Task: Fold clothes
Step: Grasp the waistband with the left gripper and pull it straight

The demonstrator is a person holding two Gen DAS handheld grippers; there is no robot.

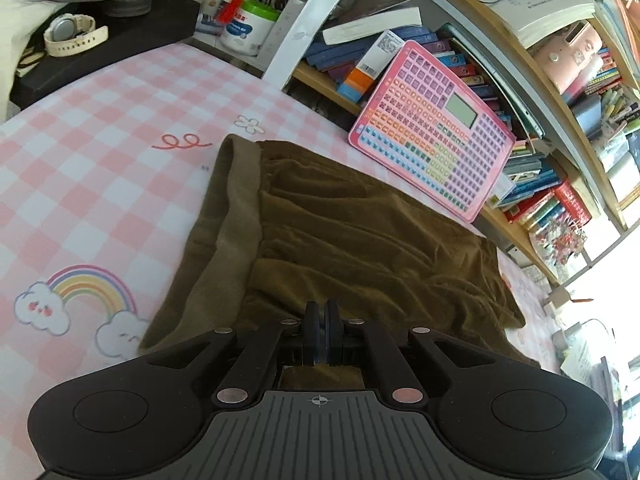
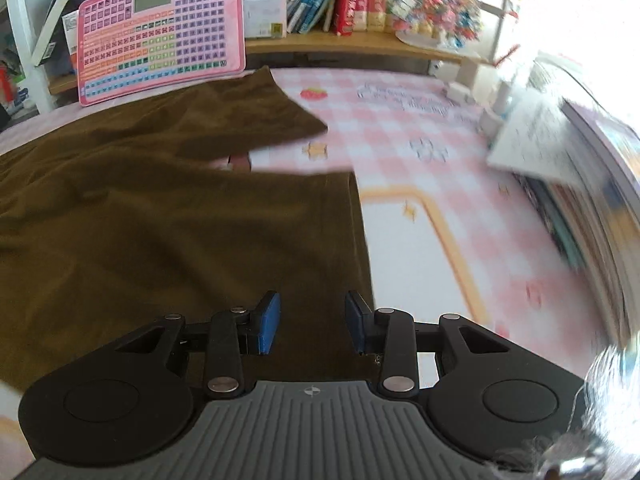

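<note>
The brown shorts (image 2: 160, 216) lie flat on the pink checked bed (image 1: 100, 120), the left gripper (image 1: 321, 334) pinched shut by the waistband side and the right gripper (image 2: 312, 322) open right over a leg end.

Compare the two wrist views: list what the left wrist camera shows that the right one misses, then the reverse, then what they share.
Only the left wrist view: the garment's waistband, a wristwatch, a white jar, a rainbow print, and the left gripper shut.

Only the right wrist view: two leg ends, a strawberry print, and the right gripper open above the cloth.

Both: the brown shorts, pink checked sheet, pink keyboard toy and bookshelves.
</note>
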